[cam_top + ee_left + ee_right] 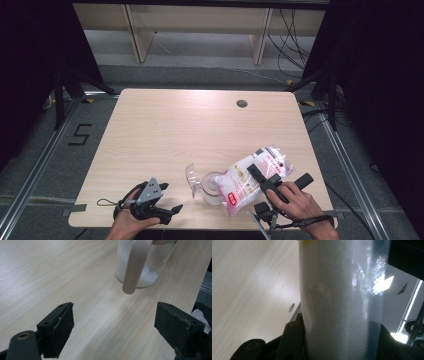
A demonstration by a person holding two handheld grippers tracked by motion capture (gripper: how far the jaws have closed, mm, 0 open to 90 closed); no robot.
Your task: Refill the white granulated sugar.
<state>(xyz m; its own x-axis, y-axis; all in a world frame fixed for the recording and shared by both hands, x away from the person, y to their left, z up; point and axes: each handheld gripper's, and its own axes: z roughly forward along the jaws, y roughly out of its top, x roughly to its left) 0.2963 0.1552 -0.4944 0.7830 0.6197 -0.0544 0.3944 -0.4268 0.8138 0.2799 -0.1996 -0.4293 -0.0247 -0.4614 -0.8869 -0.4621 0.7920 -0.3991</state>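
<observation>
Here, crinkly plastic bag of white grains over clear round jar.

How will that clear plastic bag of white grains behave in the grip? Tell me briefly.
The clear plastic bag of white grains probably flexes rather than staying stiff: it sags over the clear measuring jug while the right gripper clamps it. Its glossy film may be slippery. The loose grains could shift suddenly, so its weight likely swings toward the lower end.

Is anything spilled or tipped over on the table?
No spill shows. The bag of white grains is tilted on purpose, held in the right claw over the clear jar. White grains sit inside the jar, none on the table.
</observation>
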